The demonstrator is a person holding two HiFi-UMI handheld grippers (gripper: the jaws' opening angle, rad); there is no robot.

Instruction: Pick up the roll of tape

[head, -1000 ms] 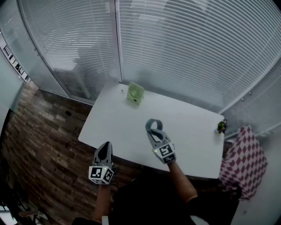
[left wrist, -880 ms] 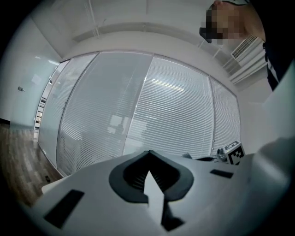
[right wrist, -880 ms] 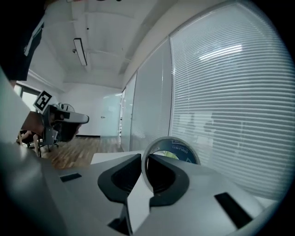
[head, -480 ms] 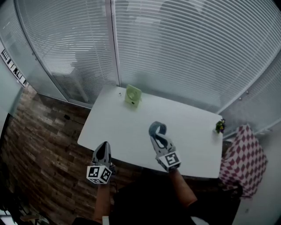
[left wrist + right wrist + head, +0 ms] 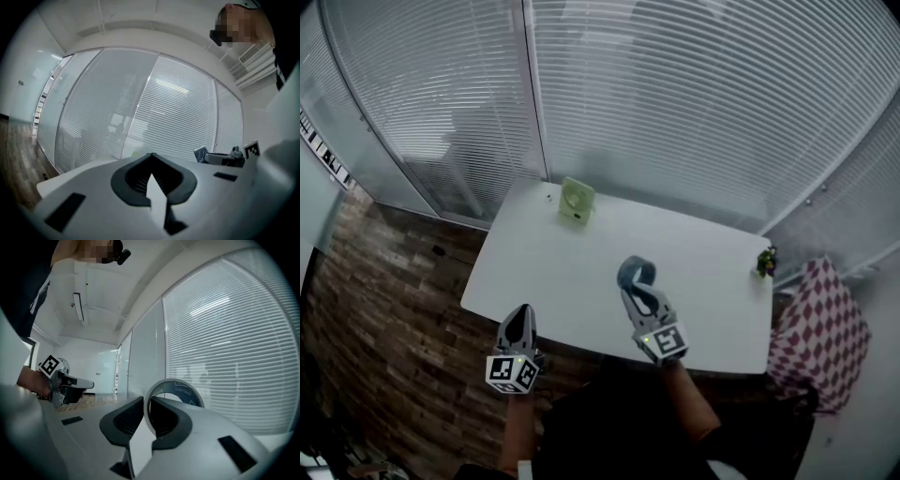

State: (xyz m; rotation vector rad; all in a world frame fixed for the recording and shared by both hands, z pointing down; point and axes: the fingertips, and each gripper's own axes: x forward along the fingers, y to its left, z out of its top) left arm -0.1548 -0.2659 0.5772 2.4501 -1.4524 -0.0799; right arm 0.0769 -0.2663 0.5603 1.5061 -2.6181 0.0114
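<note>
The roll of tape [image 5: 636, 275] [image 5: 176, 394] is a grey ring with a dark printed core. My right gripper [image 5: 641, 290] [image 5: 147, 420] is shut on it, the jaws pinching the ring's wall, and holds it upright above the white table [image 5: 562, 281]. My left gripper [image 5: 521, 324] [image 5: 151, 180] is shut with nothing between its jaws; it hangs near the table's front left edge. In the left gripper view the right gripper [image 5: 220, 158] shows at the right.
A pale green object [image 5: 575, 201] stands at the table's far edge. A small plant [image 5: 764, 261] sits at the far right corner. A red-and-white chequered cloth [image 5: 818, 333] lies right of the table. Window blinds [image 5: 675, 103] rise behind.
My right gripper has lifted the tape a little off the table and turned slightly. The left gripper has stayed in place.
</note>
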